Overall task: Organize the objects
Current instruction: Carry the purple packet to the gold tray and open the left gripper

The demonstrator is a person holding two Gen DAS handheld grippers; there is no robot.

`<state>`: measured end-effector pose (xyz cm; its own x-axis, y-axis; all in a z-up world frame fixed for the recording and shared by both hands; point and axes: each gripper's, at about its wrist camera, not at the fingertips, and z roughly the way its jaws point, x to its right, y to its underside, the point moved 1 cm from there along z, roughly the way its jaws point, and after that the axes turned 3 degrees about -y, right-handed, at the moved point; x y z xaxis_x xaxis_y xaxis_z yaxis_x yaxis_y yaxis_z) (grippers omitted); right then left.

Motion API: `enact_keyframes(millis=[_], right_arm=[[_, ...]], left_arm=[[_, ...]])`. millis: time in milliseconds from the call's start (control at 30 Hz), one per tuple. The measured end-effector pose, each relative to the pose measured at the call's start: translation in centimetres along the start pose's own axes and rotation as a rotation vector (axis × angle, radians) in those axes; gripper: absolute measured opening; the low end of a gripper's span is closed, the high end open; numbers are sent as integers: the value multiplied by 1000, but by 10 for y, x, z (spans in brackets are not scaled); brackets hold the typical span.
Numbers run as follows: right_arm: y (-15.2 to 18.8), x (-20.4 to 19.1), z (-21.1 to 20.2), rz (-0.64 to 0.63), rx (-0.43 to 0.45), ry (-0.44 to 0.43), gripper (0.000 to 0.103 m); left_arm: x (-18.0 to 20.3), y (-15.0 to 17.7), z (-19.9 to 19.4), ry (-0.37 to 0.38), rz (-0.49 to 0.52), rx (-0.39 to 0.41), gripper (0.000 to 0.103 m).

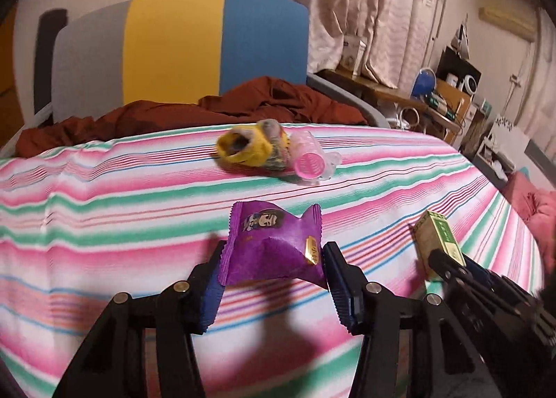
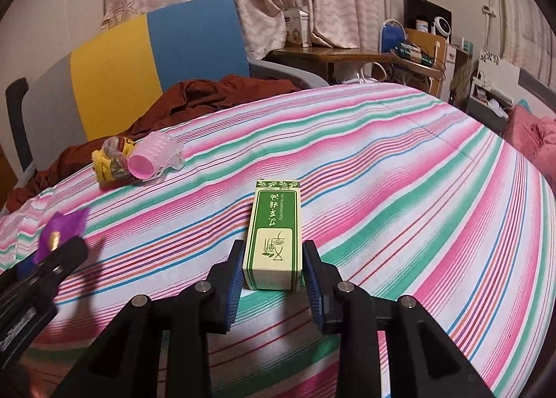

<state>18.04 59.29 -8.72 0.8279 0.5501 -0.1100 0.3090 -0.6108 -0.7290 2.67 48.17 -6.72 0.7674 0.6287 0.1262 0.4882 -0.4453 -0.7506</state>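
We take the striped bed cover (image 2: pixel 399 161) as our landmark. At its far left edge lies a rumpled brown cloth (image 1: pixel 215 109), backed by a grey, yellow and blue headboard (image 1: pixel 180 50). Just inside that edge, a yellow bundle (image 1: pixel 243 147) touches a pink ribbed cylinder (image 1: pixel 307 163); both rest on the cover.

Nearer us and left of centre, our left tool (image 1: pixel 272 274) is clamped on a purple snack packet (image 1: pixel 274 241), held above the cover with its crimped ends projecting past both blue pads (image 1: pixel 342 297).

Right of that packet, our right tool (image 2: pixel 272 274) brackets a green and cream carton (image 2: pixel 274 234) that lies flat on the cover. The pads sit against or just beside its near end; we cannot tell whether they grip it.
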Motion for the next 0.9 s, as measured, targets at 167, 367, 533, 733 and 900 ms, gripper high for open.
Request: enact_keyframes(millis=[167,367,533,733,900], right_arm=[[0,-10,-8,-51,34,-33,32],[5,-42,-26,-153,50,-152,31],[17,-73,-41,-181,54,-216,31],[34,-95,-51,-210,66,-240,31],[39,-103,-50,-249,69,-228,31]], left_arm=[[-17,15,-27,-8,-39,39,54],[-31,37,-62,-20,-49,83,54],[-46,52,-82,-31,-78,105,55],[-70,63,-104,-46,-141,99,55],[-83,74,-145,-34,-153,152,55]])
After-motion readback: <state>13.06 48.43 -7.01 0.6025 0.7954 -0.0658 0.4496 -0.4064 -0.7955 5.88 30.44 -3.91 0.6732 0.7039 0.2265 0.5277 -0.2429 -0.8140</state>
